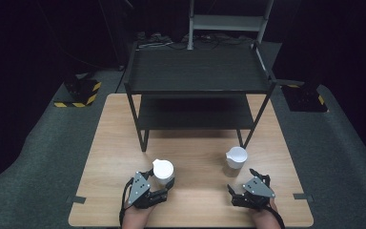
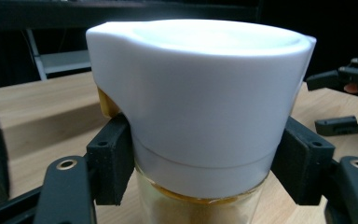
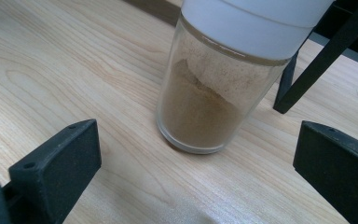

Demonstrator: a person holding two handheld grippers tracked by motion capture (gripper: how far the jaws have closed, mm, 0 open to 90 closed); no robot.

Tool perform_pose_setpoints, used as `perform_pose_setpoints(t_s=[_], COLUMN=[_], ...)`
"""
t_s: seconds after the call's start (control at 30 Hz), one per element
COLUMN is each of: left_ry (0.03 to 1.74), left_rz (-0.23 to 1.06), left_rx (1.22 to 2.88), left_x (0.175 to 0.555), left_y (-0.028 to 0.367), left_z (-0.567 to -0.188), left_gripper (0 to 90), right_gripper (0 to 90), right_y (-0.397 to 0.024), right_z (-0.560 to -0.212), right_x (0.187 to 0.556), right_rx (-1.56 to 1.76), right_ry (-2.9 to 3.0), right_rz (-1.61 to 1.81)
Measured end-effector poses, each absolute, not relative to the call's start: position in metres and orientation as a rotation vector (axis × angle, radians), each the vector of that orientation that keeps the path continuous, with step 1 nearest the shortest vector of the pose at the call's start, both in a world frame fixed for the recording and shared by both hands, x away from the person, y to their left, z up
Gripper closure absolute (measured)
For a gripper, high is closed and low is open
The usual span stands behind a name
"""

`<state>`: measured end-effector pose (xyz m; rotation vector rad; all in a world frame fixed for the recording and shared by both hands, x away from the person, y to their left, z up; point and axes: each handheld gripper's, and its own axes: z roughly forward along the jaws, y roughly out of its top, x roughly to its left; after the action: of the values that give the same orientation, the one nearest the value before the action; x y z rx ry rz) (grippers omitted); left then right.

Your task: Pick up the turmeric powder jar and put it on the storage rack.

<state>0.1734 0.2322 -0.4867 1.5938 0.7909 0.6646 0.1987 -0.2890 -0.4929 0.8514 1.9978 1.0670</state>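
The white-lidded jar [image 2: 200,107] stands upright on the worktop [image 1: 195,157], clamped at its lid in the left tongs [image 1: 164,183]; the second jar [image 3: 214,88] stands just ahead of the right tongs [image 3: 196,186], spread apart

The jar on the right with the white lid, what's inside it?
The right jar is clear, holding brown powder heaped unevenly, higher on one side. Its white lid hides whatever lies above the glass. The right gripper waits open before it.
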Motion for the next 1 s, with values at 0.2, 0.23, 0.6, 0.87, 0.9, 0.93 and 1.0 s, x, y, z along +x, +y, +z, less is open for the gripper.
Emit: perform_pose_setpoints(t_s=[0.2, 0.23, 0.6, 0.87, 0.9, 0.93, 1.0], left_ry=[0.778, 0.778, 0.78, 0.777, 0.775, 0.772, 0.77], left_rz=[0.68, 0.68, 0.704, 0.719, 0.72, 0.723, 0.729], left_rx=[1.585, 1.581, 1.533, 1.514, 1.511, 1.508, 1.504], left_x=[0.17, 0.17, 0.171, 0.174, 0.174, 0.175, 0.176], left_y=[0.231, 0.231, 0.231, 0.231, 0.232, 0.232, 0.232], left_z=[-0.476, -0.474, -0.456, -0.44, -0.438, -0.436, -0.431], left_gripper=[30.4, 30.4, 30.5, 30.5, 30.5, 30.4, 30.4], right_gripper=[0.5, 0.5, 0.5, 0.5, 0.5, 0.5, 0.5], right_y=[-0.288, -0.288, -0.288, -0.289, -0.289, -0.289, -0.289], right_z=[-0.493, -0.493, -0.493, -0.493, -0.493, -0.493, -0.493], right_x=[0.199, 0.199, 0.198, 0.199, 0.199, 0.199, 0.199], right_rx=[0.852, 0.849, 0.854, 0.86, 0.86, 0.859, 0.86], right_ry=[1.999, 2.0, 1.996, 1.995, 1.996, 1.996, 1.996], right_rz=[1.062, 1.062, 1.064, 1.068, 1.067, 1.066, 1.067])
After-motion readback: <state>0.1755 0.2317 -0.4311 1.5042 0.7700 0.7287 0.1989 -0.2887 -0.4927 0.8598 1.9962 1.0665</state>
